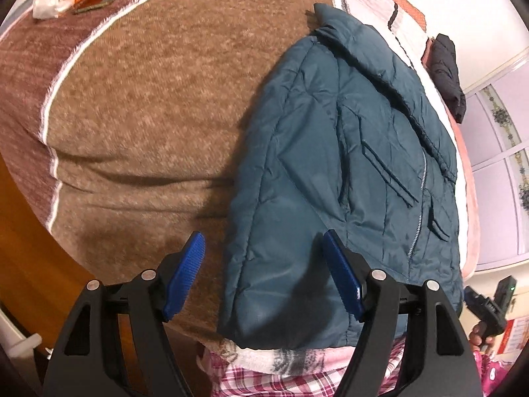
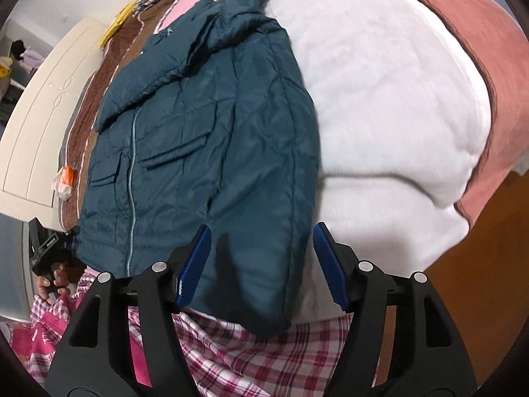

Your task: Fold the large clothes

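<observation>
- A teal quilted jacket (image 1: 347,165) is laid flat on the bed (image 1: 148,99), zip side up, collar at the far end and hem at the near edge; both sleeves appear folded in over the sides.
- The left gripper (image 1: 261,274) is held with its fingers (image 1: 185,274) apart and nothing between them, poised over the near left corner of the jacket. The right gripper (image 2: 261,264) is likewise spread wide and empty above the near right corner.
- Risk: only the top layer of slippery fabric may be pinched, so that the sleeve underneath is left behind and the fold opens.
- Risk: the hem hangs just over the near bed edge; a pull toward the near side could drag the whole jacket off.
- Risk: uneven lifting by the two grippers would skew the fold and twist the zip (image 2: 132,172) line.
- Risk: the puffy padding may spring back once released, so the fold may not hold.
- The brown blanket (image 1: 132,66) could be caught by the left fingers if closed too low.
</observation>
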The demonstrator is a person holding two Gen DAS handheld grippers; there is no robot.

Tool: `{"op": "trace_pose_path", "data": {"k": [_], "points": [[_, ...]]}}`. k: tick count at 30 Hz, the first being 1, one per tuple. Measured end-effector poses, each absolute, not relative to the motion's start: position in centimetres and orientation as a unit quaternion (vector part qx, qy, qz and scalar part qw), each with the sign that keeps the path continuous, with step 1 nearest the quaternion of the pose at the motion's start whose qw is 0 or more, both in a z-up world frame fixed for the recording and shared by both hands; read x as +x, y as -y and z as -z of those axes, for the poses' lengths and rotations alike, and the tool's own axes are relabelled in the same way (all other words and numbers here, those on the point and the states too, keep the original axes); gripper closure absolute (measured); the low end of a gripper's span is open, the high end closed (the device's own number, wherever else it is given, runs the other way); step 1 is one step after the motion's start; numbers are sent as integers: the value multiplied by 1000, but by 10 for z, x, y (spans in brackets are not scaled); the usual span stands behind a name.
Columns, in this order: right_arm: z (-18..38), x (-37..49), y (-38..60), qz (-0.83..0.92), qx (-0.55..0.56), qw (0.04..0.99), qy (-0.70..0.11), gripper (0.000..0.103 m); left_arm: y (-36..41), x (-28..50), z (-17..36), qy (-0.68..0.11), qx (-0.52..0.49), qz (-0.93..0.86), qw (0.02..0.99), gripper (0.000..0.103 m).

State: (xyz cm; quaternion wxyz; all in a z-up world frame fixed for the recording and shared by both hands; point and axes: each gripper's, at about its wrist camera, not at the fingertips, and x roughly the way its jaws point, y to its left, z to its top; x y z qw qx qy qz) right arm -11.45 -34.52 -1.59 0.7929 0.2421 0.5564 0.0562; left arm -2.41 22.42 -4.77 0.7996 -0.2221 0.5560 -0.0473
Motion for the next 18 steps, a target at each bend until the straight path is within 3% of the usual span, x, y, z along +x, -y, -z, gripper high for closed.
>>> {"op": "trace_pose_path", "data": {"k": [15, 18], "points": [[33, -121, 346, -67, 278, 769, -572, 34, -224, -26, 71, -567, -271, 81, 774, 28], [34, -120, 339, -82, 271, 769, -573, 39, -225, -25, 73, -568, -279, 86, 770, 29]]}}
